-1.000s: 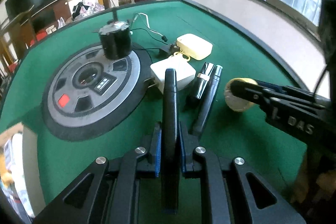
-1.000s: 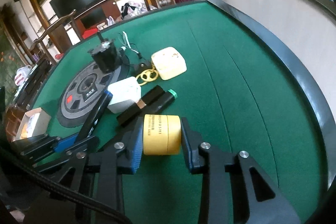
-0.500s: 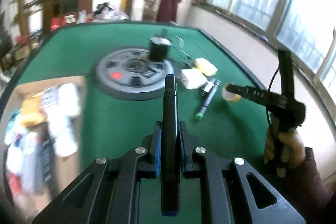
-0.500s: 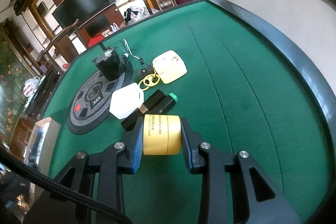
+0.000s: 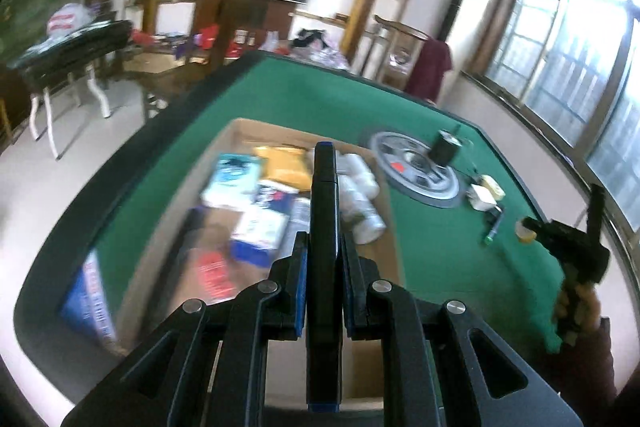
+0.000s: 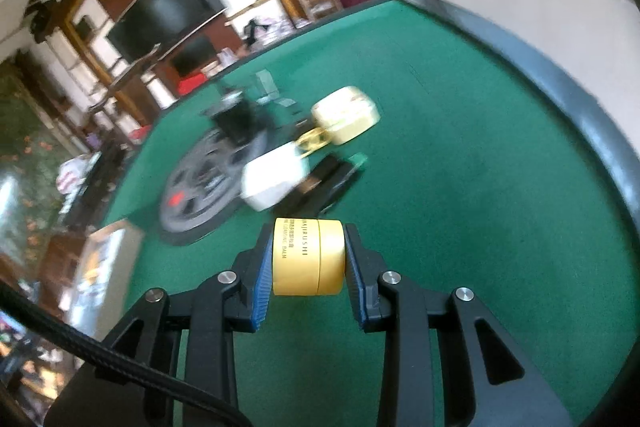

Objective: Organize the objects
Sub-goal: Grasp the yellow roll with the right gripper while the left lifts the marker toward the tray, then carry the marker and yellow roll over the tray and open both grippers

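Note:
My left gripper [image 5: 324,259] is shut on a long thin black object [image 5: 325,211] and holds it above an open cardboard box [image 5: 236,131] that holds several packets and white bottles. My right gripper [image 6: 308,259] is shut on a yellow round jar [image 6: 308,257] and holds it above the green table [image 6: 460,211]. The right gripper with the jar also shows far right in the left wrist view [image 5: 532,233].
On the table stand a grey round disc [image 6: 200,187] with a black cylinder [image 6: 236,115] on it, a white box [image 6: 274,179], a cream box [image 6: 346,113], gold rings [image 6: 312,141] and two black tubes [image 6: 334,179]. The cardboard box sits at the left [image 6: 108,255].
My left gripper has swung left and back with the black object, from over the disc and boxes to above the cardboard box. The right gripper lifted slightly with the jar.

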